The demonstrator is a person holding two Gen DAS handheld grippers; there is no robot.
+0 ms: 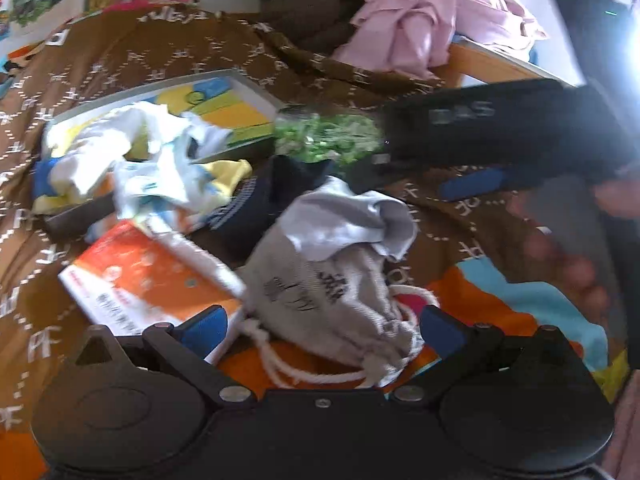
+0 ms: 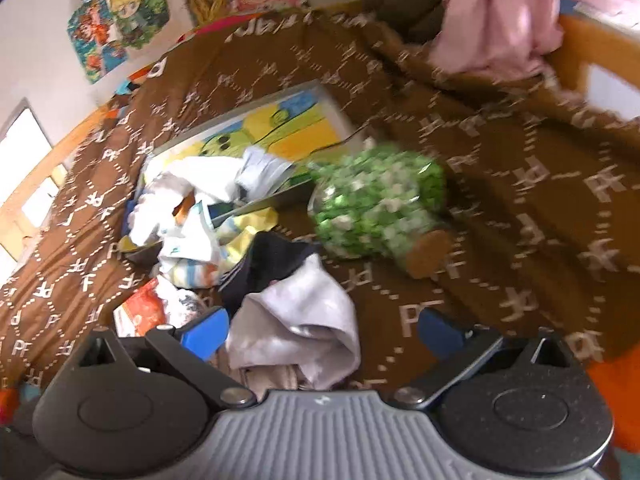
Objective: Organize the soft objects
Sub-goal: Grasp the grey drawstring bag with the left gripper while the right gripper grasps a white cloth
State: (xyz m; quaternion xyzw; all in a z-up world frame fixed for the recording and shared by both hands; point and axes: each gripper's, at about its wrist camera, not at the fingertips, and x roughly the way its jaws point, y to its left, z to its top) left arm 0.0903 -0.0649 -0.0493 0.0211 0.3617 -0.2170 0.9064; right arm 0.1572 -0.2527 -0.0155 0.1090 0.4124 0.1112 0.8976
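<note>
A grey drawstring pouch (image 1: 320,292) with dark characters lies on the brown patterned blanket, with a pale grey cloth (image 1: 348,220) stuffed in its mouth. My left gripper (image 1: 322,330) is open, its blue pads on either side of the pouch's lower end. My right gripper (image 2: 322,330) is open above the pale grey cloth (image 2: 304,324); it shows in the left wrist view (image 1: 460,152) as a dark body reaching in from the right. A dark navy garment (image 2: 272,260) and a heap of white and yellow cloths (image 2: 192,196) lie behind.
A clear bag of green and white candies (image 2: 376,204) lies right of the heap. A framed cartoon picture (image 2: 280,120) and an orange-white box (image 1: 148,276) lie under the clothes. Pink fabric (image 2: 500,12) hangs over a wooden bed frame (image 2: 576,60) at the back right.
</note>
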